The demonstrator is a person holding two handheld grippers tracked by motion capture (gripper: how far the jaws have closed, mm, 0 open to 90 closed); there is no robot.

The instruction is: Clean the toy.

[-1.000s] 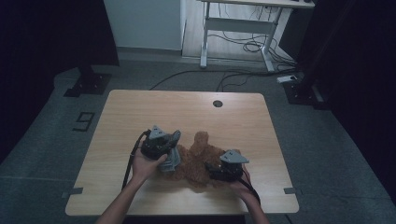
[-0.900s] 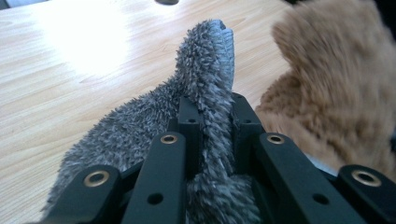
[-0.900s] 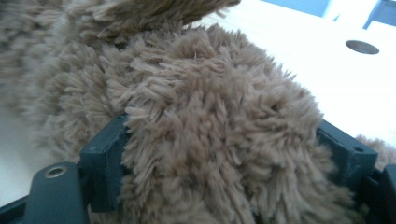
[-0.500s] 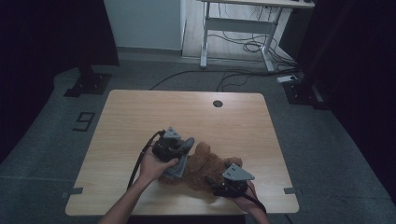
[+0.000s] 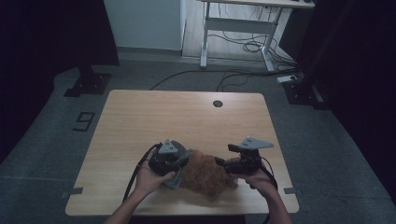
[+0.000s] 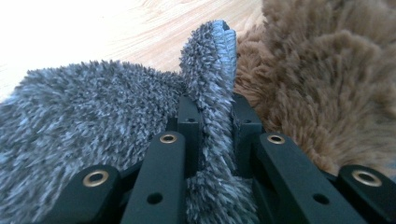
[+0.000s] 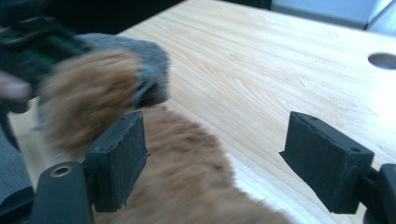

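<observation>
A grey fluffy cloth [image 6: 84,116] lies at the table's near edge, and my left gripper [image 6: 210,105] is shut on an upright fold of it. Seen from above, the left gripper [image 5: 180,170] sits over the grey cloth [image 5: 173,181], right against a brown fluffy cloth [image 5: 208,177]. That brown cloth [image 6: 327,84] is bunched in a heap beside the grey one. My right gripper [image 5: 222,162] hovers above the heap's right side, pointing left. Its jaws [image 7: 215,140] stand open with nothing gripped, and the brown cloth [image 7: 187,177] lies below them.
The wooden table [image 5: 154,116] has a round hole [image 5: 217,103] near its far edge. Behind it on the floor are a white desk frame [image 5: 233,28] with loose cables and two black stands [image 5: 88,81].
My right gripper has lifted off the brown cloth and now hangs above it. My left gripper has drawn the grey cloth toward the near edge. The brown cloth is more bunched.
</observation>
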